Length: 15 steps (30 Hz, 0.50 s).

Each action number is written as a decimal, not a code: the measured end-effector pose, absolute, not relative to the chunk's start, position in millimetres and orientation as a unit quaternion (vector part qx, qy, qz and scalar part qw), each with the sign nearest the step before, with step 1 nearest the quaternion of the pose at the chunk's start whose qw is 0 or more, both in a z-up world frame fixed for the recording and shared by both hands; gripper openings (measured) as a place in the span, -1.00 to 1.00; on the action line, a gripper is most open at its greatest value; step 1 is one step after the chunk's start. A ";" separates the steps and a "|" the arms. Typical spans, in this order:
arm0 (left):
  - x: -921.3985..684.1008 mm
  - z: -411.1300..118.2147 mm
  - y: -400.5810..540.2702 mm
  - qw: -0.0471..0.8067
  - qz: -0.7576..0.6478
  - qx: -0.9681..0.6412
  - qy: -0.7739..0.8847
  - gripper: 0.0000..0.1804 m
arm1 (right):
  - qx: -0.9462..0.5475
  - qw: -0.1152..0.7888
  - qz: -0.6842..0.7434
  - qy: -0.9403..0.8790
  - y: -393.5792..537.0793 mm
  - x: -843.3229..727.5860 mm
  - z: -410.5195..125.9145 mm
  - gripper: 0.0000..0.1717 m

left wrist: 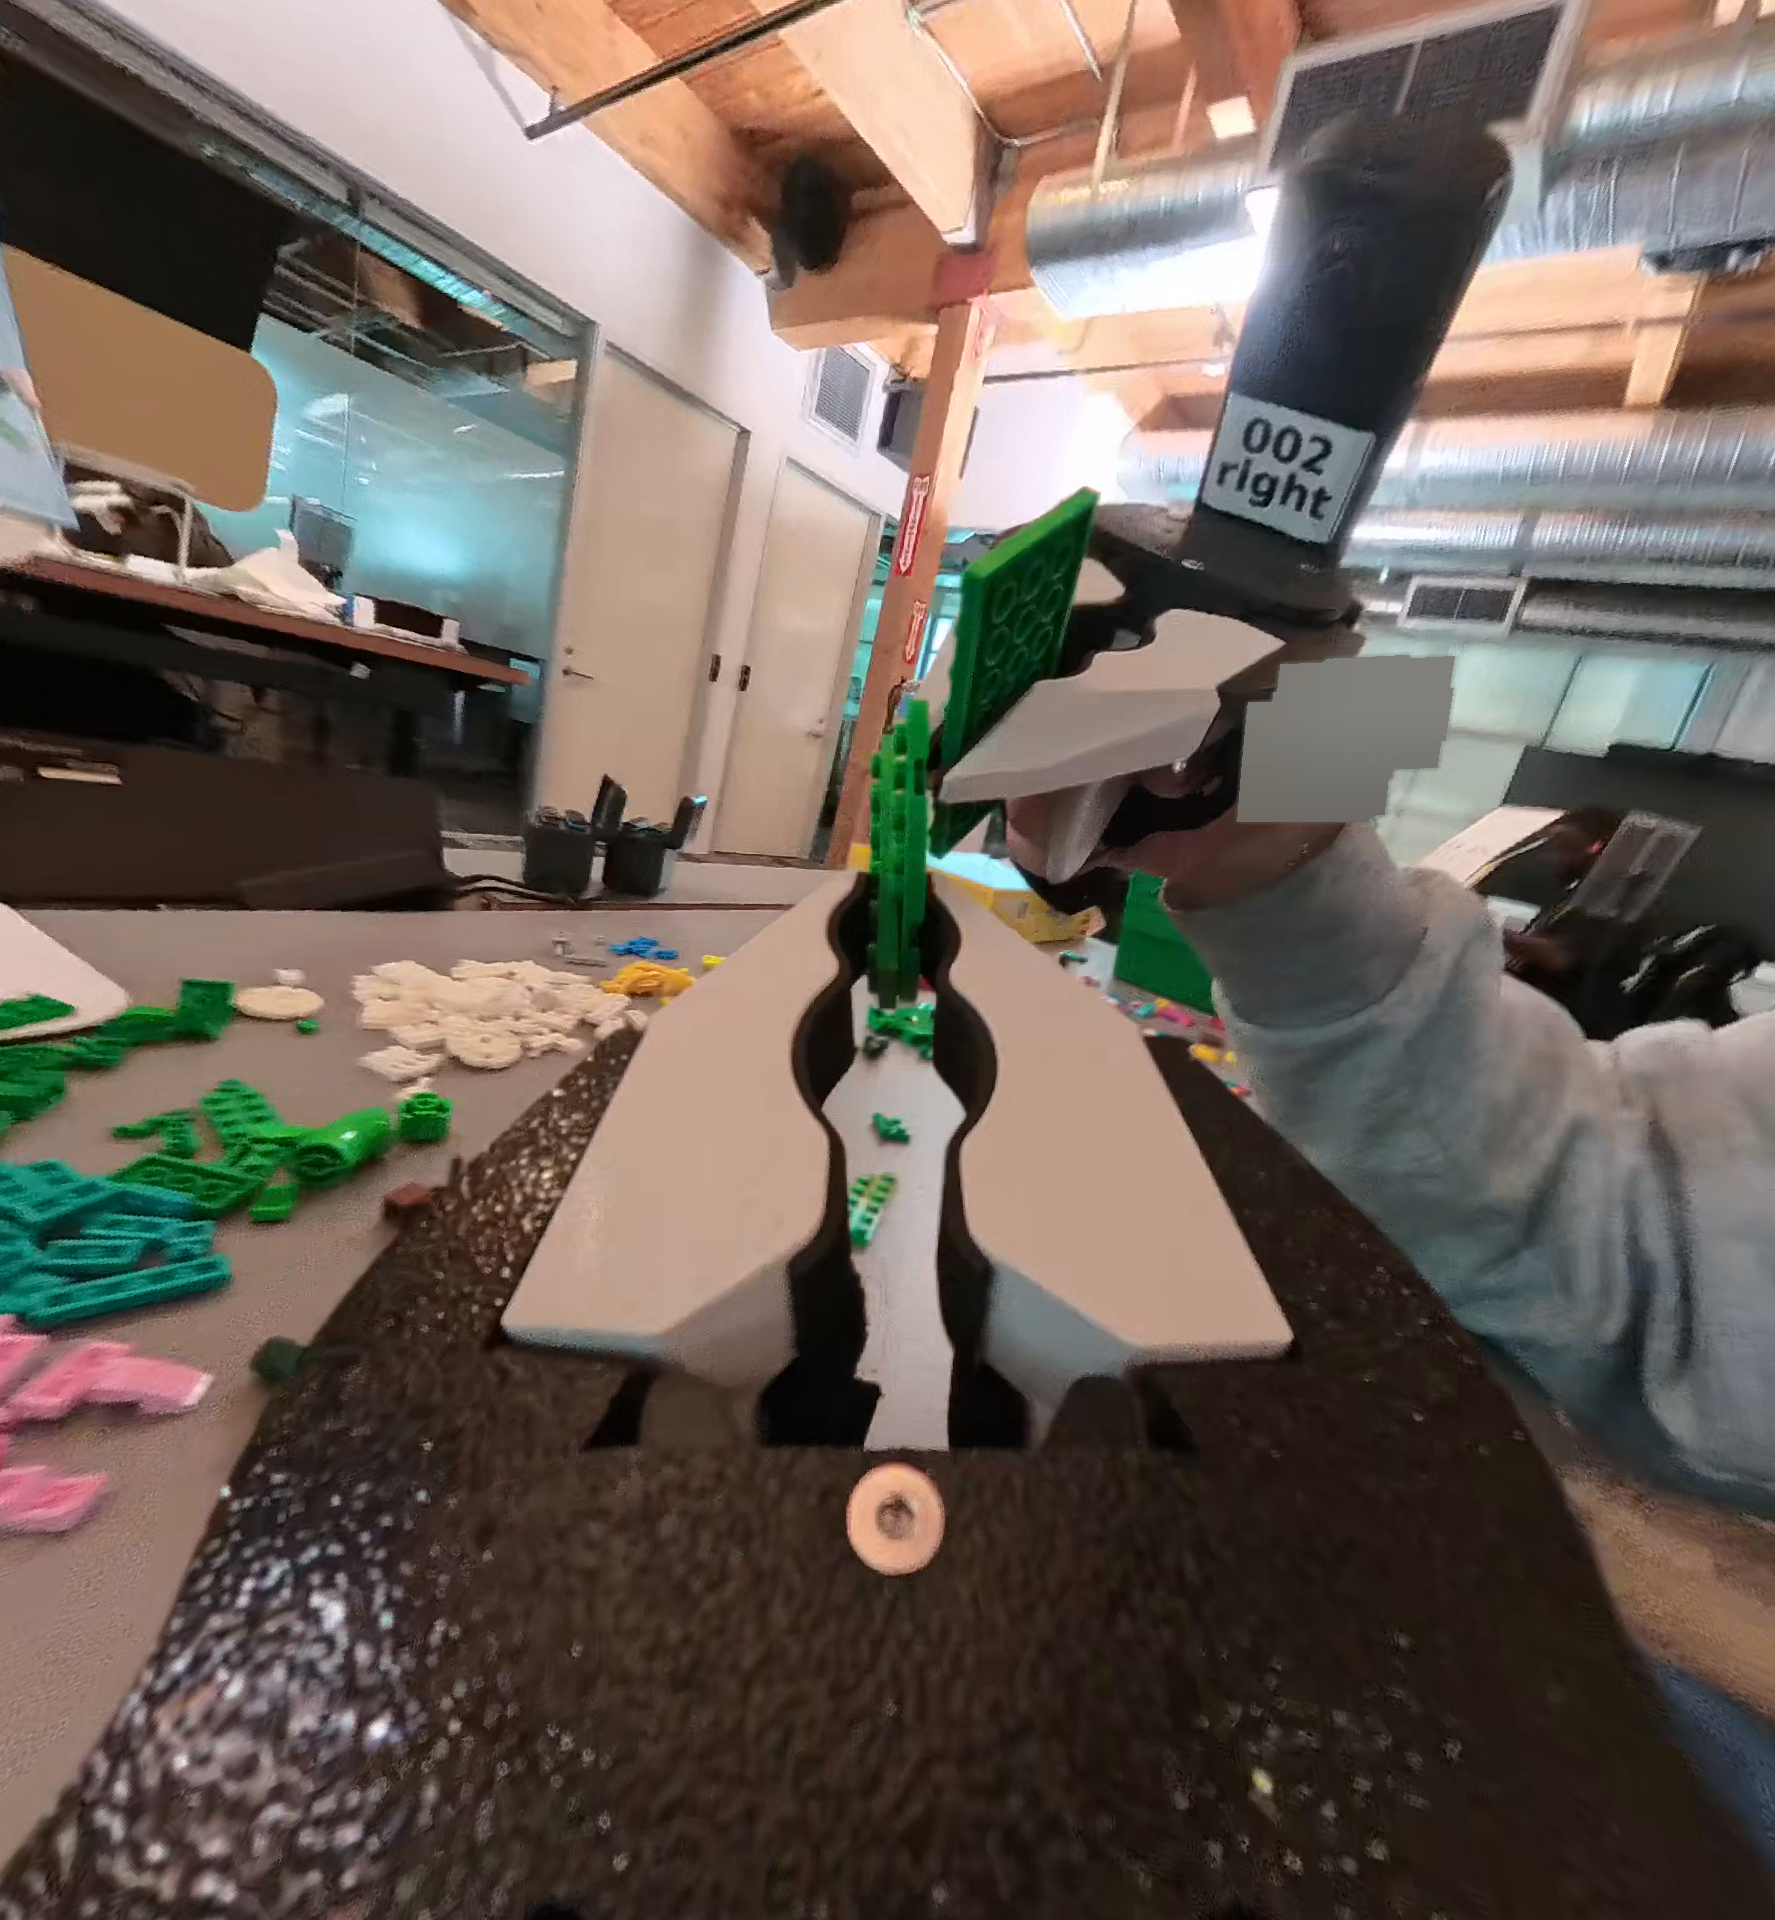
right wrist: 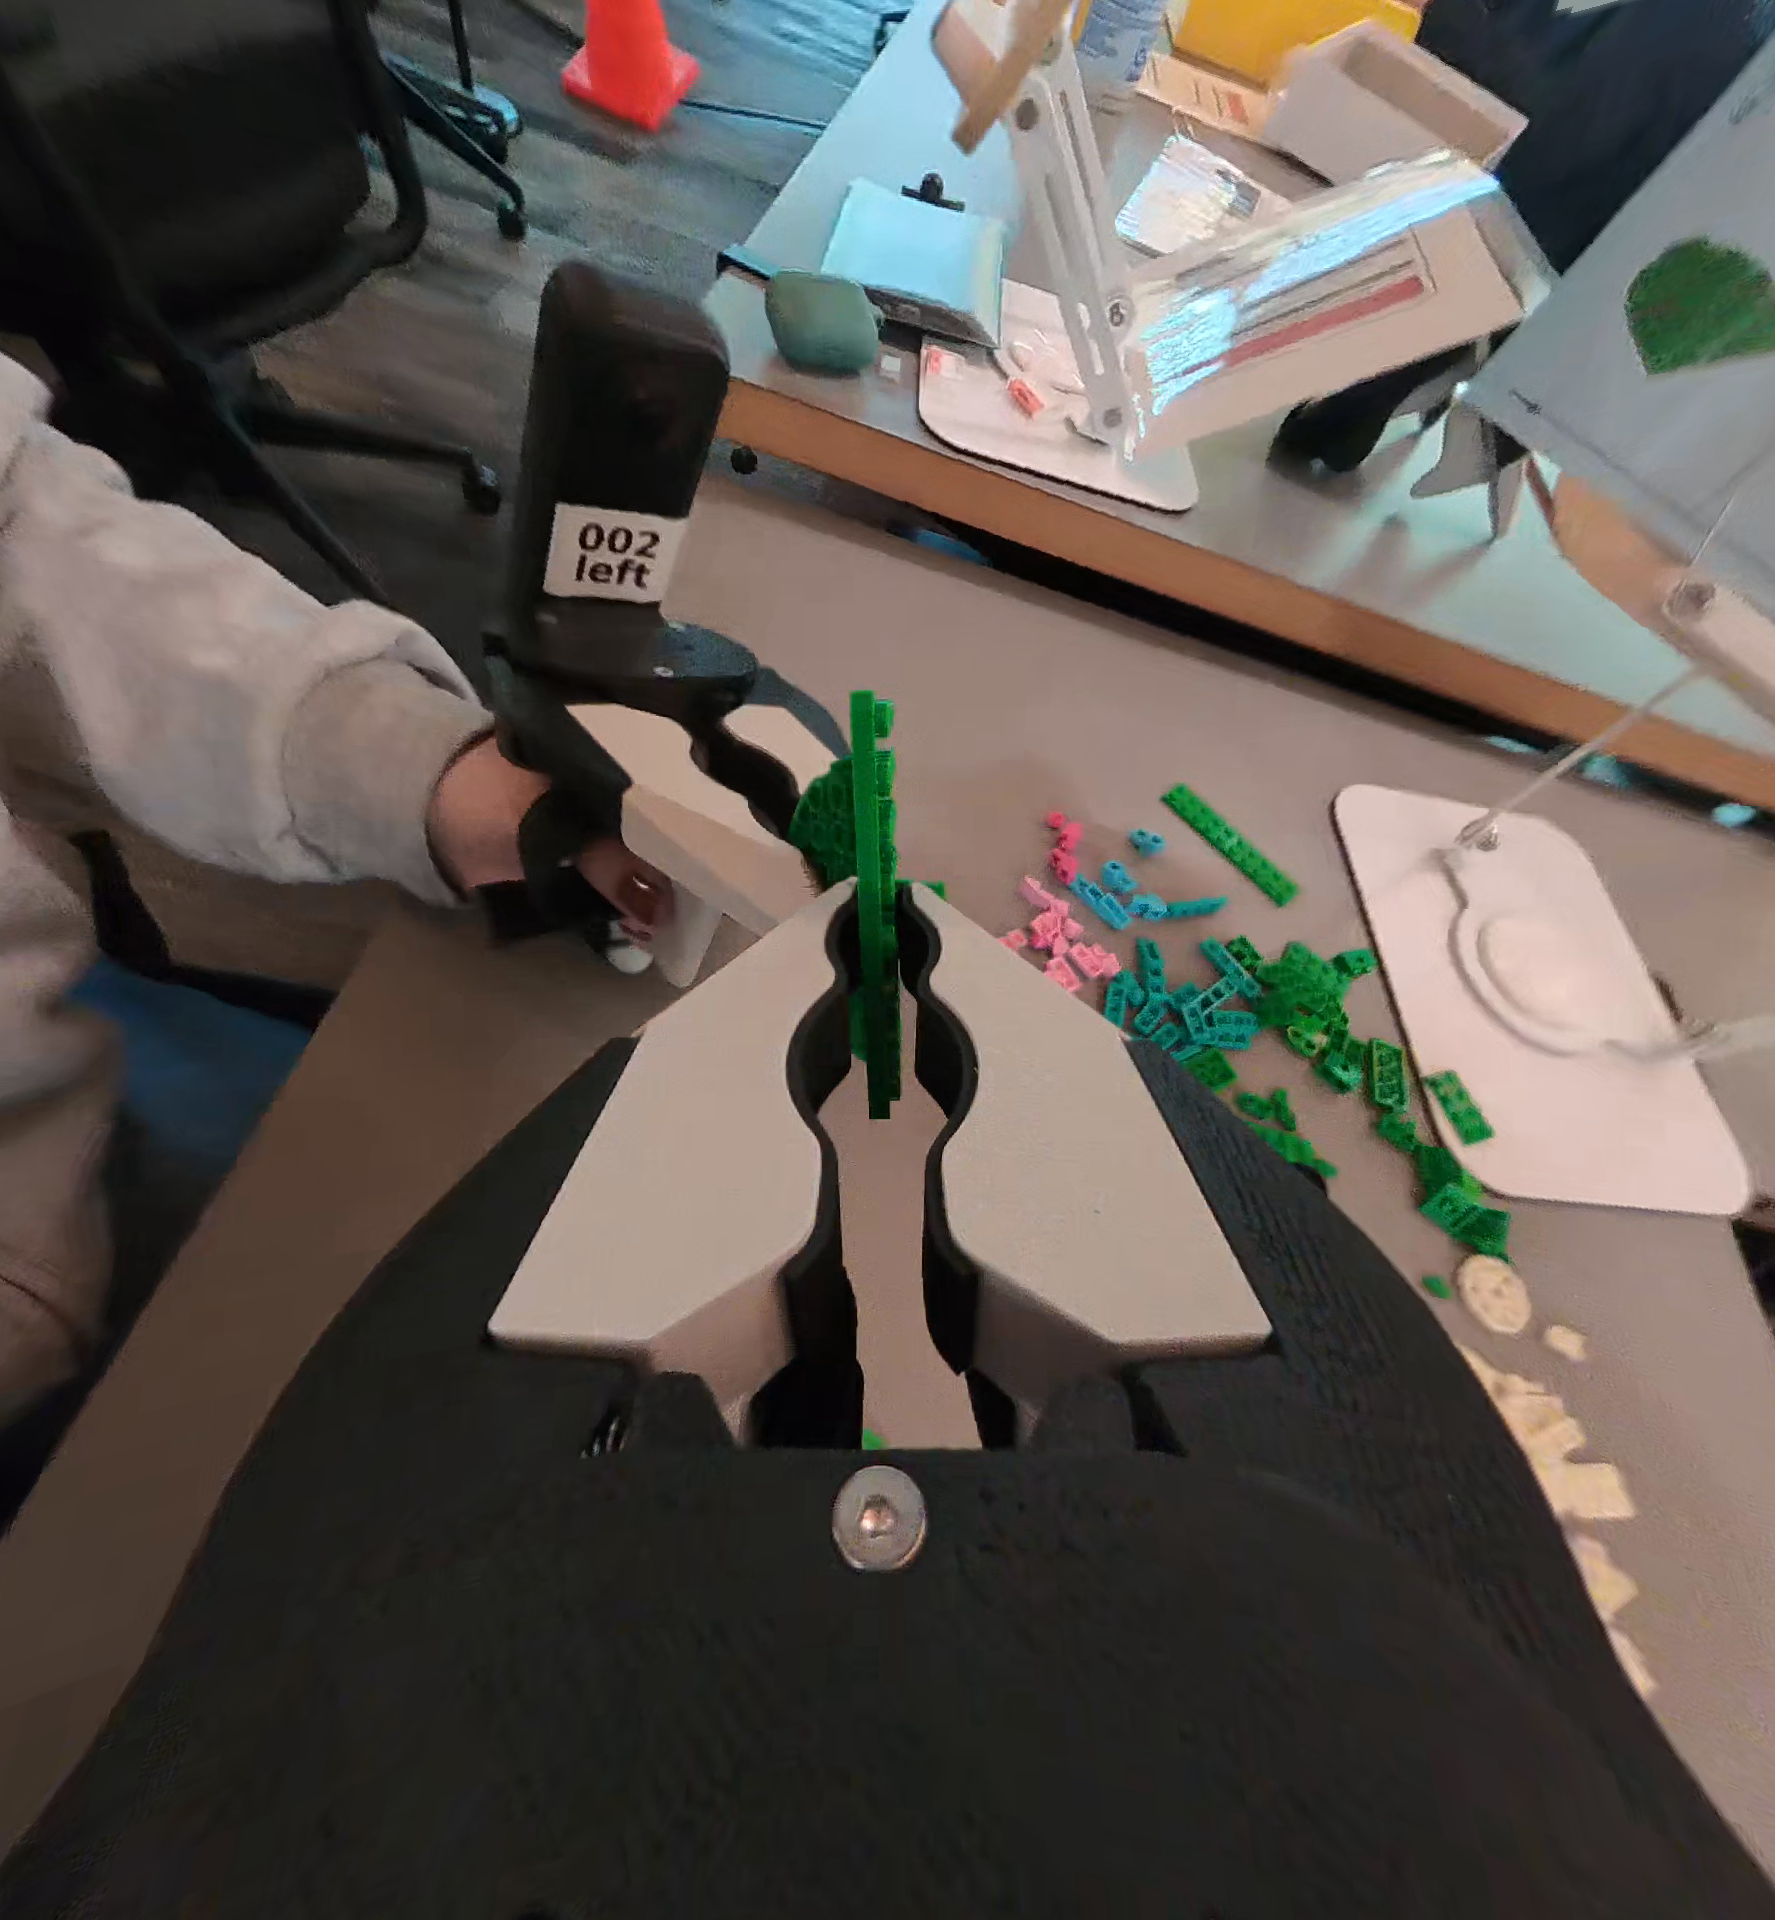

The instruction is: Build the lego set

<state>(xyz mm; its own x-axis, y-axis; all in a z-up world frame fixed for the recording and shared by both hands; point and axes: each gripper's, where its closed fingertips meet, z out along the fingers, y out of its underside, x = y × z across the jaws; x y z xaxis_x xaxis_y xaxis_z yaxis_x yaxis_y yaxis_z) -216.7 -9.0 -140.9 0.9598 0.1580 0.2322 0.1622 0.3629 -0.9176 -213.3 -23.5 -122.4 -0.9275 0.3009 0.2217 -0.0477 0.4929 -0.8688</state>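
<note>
In the left wrist view my left gripper (left wrist: 898, 906) is shut on a green brick assembly (left wrist: 902, 831) that stands edge-on between the pads, above the grey table (left wrist: 83, 1662). In the right wrist view this gripper (right wrist: 810, 831) shows at the left, and its piece is a rounded green plate (right wrist: 823, 821). My right gripper (right wrist: 875, 896) is shut on a flat green plate (right wrist: 872, 831), seen edge-on. In the left wrist view the right gripper (left wrist: 956, 774) comes in from the upper right with that plate (left wrist: 1028, 644), underside showing, right beside my left piece.
Loose bricks lie in piles on the table: white (left wrist: 467, 1003), green (left wrist: 239, 1132), teal (left wrist: 72, 1236) and pink (left wrist: 31, 1392). In the right wrist view a long green plate (right wrist: 1231, 842), a white mat (right wrist: 1527, 997) and a second table (right wrist: 966, 436) show behind. Only a small space, under 4 cm, lies between the two pairs of fingers.
</note>
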 end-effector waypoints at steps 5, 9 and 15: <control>-213.5 -129.9 -12.8 0.844 -0.016 -0.514 -0.150 -0.94 | -0.091 0.120 0.462 -0.874 -6.3 -200.2 -131.7 -0.97; -239.6 -133.5 -35.3 0.825 0.102 -0.524 -0.187 -0.95 | -0.126 0.094 0.304 -0.940 19.4 -195.0 -191.0 -0.97; -253.5 -136.3 -52.0 0.816 0.146 -0.523 -0.199 -0.94 | -0.090 0.053 0.147 -0.984 26.0 -174.1 -266.1 -0.96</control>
<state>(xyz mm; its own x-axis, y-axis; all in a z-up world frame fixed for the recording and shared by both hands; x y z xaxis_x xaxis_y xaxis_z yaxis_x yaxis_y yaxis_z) -253.5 -52.0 -136.3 0.8778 0.4468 0.1728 -0.0294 0.4103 -0.9115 -174.1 26.0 -266.1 -0.9783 0.1927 0.0768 0.1617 0.9404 -0.2993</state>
